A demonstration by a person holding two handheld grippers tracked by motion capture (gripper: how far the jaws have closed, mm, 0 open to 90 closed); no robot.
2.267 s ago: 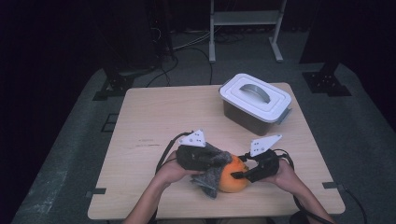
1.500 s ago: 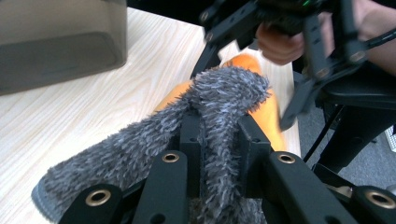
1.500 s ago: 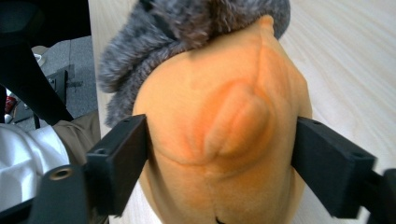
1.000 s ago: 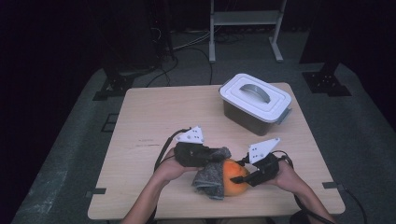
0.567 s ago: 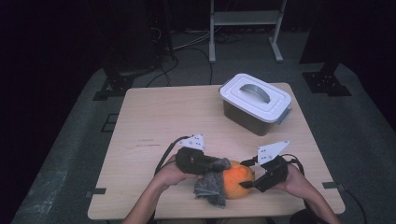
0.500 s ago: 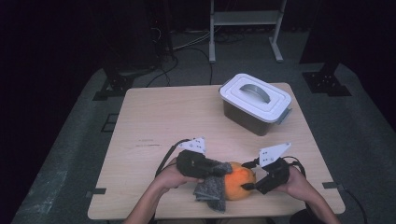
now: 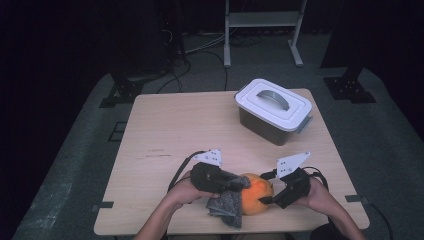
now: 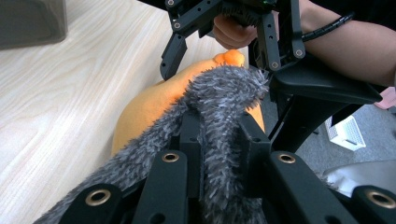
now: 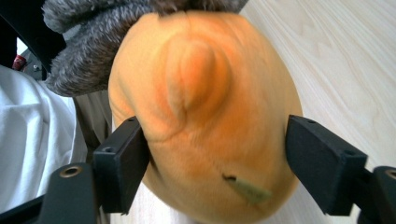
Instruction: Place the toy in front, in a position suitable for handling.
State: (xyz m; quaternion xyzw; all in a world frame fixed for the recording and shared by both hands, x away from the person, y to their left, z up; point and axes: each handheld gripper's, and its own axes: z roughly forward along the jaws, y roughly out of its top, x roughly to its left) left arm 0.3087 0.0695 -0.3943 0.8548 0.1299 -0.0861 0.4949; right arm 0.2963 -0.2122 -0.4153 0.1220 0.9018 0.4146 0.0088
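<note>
- The orange fruit [image 7: 256,192] lies on the table [image 7: 200,130] near its front edge, between the two tongs; it looks firm, round and smooth, so it may roll or slip; best taken across its widest part
- The grey fluffy cloth [image 7: 227,204] is soft and limp, draped against the fruit
- Left tongs [image 8: 219,135] are clamped on the cloth
- Right tongs [image 9: 217,154] have just been opening; jaws straddle the fruit, left pad touching, right pad apart

From my station, the lidded container [image 7: 274,111] is the sole obstruction on the worktop [image 7: 165,130], at its far right. Left of the container and in front of it I see bare board, passable. Well nearer than it, the orange fruit [image 7: 256,193] and grey cloth [image 7: 227,202] crowd the edge.
</note>
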